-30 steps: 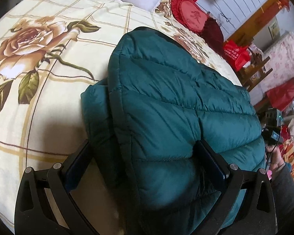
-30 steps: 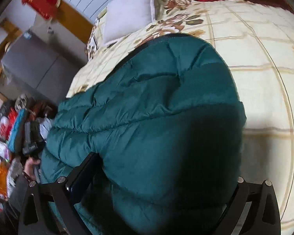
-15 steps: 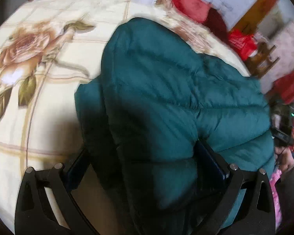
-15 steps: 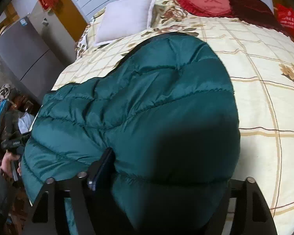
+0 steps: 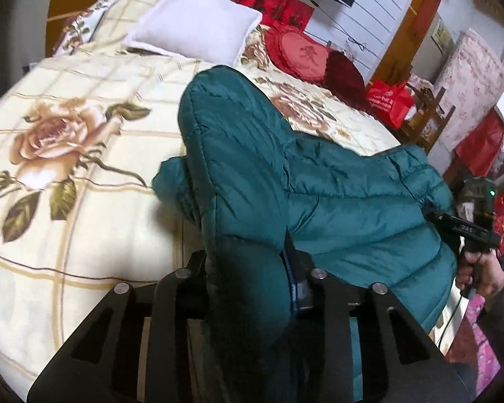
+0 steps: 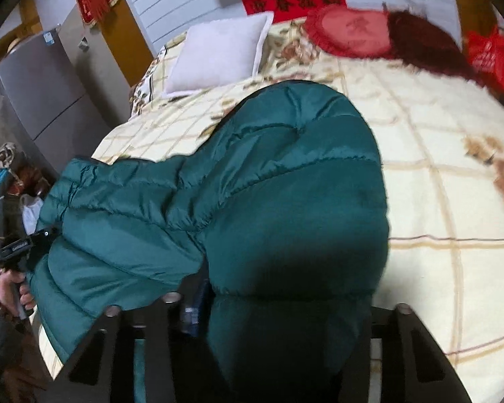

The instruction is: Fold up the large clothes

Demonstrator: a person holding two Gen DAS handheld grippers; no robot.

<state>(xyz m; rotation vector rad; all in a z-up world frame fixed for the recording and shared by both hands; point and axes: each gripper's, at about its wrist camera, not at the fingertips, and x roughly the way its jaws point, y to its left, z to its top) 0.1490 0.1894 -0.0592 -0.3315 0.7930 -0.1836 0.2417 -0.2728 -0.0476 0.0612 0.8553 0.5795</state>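
Two hand-held grippers work one teal puffer jacket on the bed. Left hand-held gripper: fingers pinched onto a thick fold at the jacket's near left edge. Right hand-held gripper: fingers wider apart, clamping a bulky quilted fold at the near right edge. Jacket lies across the rose-print bedspread, one side hanging over the bed's edge. White pillow and red heart cushion sit at the far end, well apart from the jacket.
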